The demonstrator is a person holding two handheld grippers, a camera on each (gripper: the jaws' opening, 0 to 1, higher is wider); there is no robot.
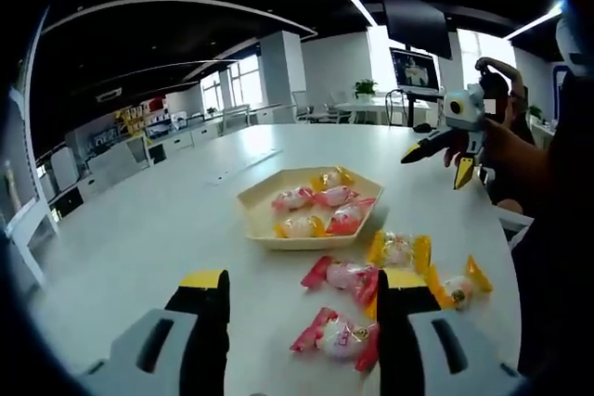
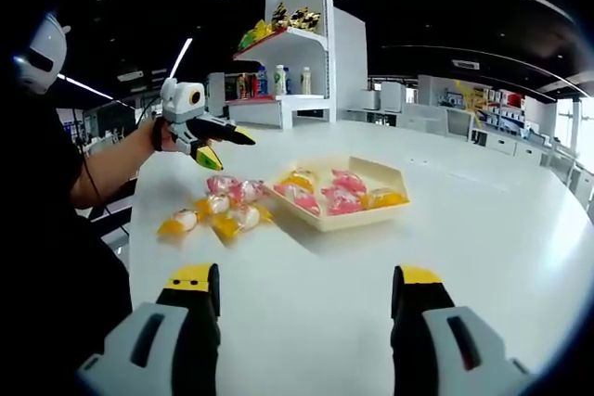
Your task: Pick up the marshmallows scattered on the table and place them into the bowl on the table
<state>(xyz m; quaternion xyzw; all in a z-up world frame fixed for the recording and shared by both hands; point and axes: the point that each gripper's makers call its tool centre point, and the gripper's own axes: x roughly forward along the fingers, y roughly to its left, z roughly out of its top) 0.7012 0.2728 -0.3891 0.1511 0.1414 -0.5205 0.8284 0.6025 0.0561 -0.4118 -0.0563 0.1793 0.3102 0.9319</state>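
The left gripper point(image 1: 302, 299) stands with its black, yellow-tipped jaws spread wide and nothing between them, low over the white table point(image 1: 139, 229). Its right jaw partly covers a pink-wrapped marshmallow point(image 1: 336, 337) lying just beside it, and a second pink-wrapped marshmallow point(image 1: 342, 275) lies a little farther out, near that same jaw tip. Beyond these lies a yellow-wrapped marshmallow point(image 1: 399, 251), and off to the right another yellow-wrapped one point(image 1: 458, 288). Farther ahead, between the jaw lines, sits the shallow cream hexagonal bowl point(image 1: 263, 229), already holding several wrapped marshmallows in pink and yellow.

The right gripper point(image 2: 306, 285) is likewise released, jaws wide apart and empty, above bare tabletop point(image 2: 483, 229). The bowl point(image 2: 390, 213) lies ahead of it, well apart from the jaw tips, with pink and yellow sweets inside. To the left of the bowl, the loose marshmallows point(image 2: 223, 210) lie clustered together, touching or nearly so.

In the left gripper view the right gripper point(image 1: 450, 150) hangs in the air beyond the bowl; in the right gripper view the left gripper point(image 2: 209, 136) is held up above the loose cluster, its jaws parted.
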